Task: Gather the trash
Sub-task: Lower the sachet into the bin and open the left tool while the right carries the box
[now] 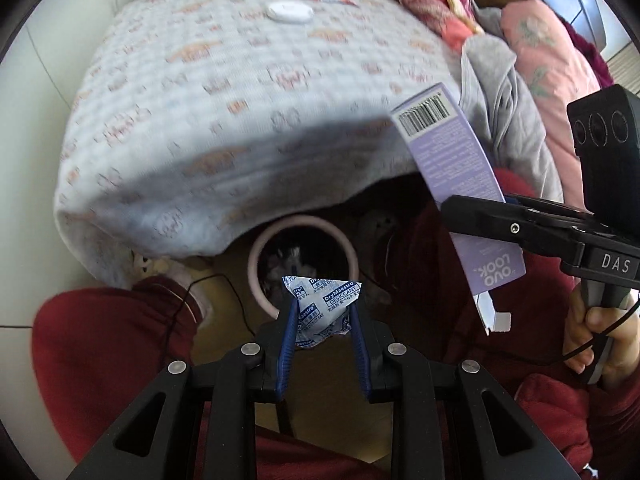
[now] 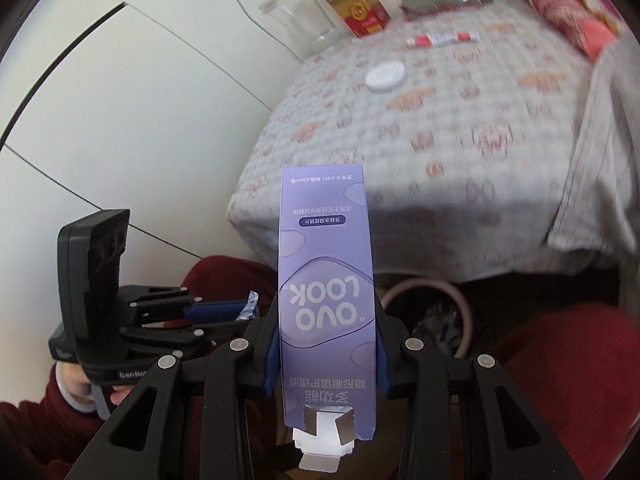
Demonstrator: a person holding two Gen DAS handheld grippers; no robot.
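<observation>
Two pieces of trash are in my grippers. My left gripper is squeezed on a small white packet with blue writing. My right gripper is squeezed on a long purple box, and its blue pads press both sides of the box.

From the left camera I look almost straight down. The packet hangs right above the round pink bin, which sits on the floor under the edge of the table. I can see crumpled stuff inside the bin. The purple box shows from its side here, with a barcode at the top end, off to the right of the bin. A hand holds the handle of the right gripper.

From the right camera I see the front of the box with big white letters, upside down. Its open end flap points toward me. The bin peeks out to the right, behind the box. This view also shows a clear glass and a red and yellow carton at the far side of the table, plus a round white disc. Red sleeves show low down.
</observation>
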